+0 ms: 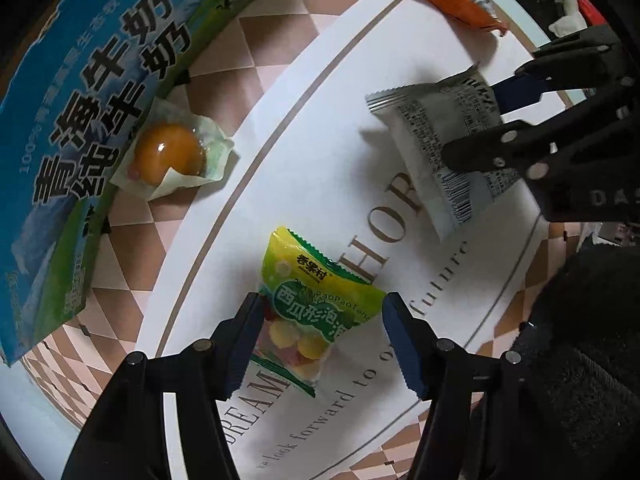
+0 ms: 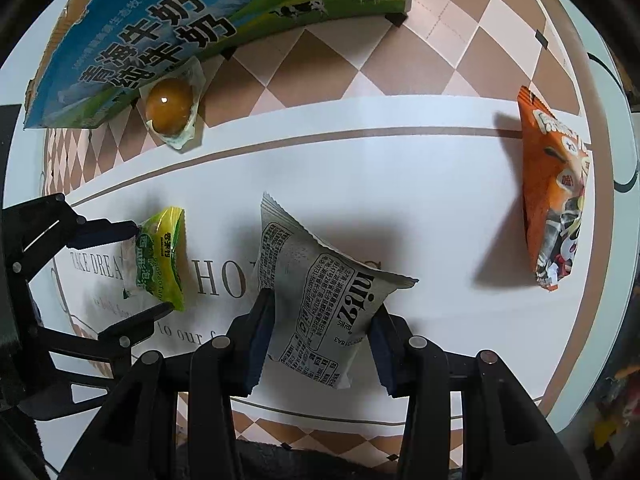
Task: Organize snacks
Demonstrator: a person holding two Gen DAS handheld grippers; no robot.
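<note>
The left gripper (image 1: 322,332) straddled the green candy bag (image 1: 310,312) low in the frame's centre, one pad touching the bag's edge, the other a little clear, so it stood open and not yet gripping. In the right wrist view, the right gripper (image 2: 320,332) had closed on the grey snack pouch (image 2: 320,292), tilting it off the desk (image 2: 420,208). At upper left the milk carton box (image 2: 160,40) lay on its side, probably the bin, with a wrapped egg (image 2: 170,106) beside it. An orange packet (image 2: 554,196) waited at far right.
</note>
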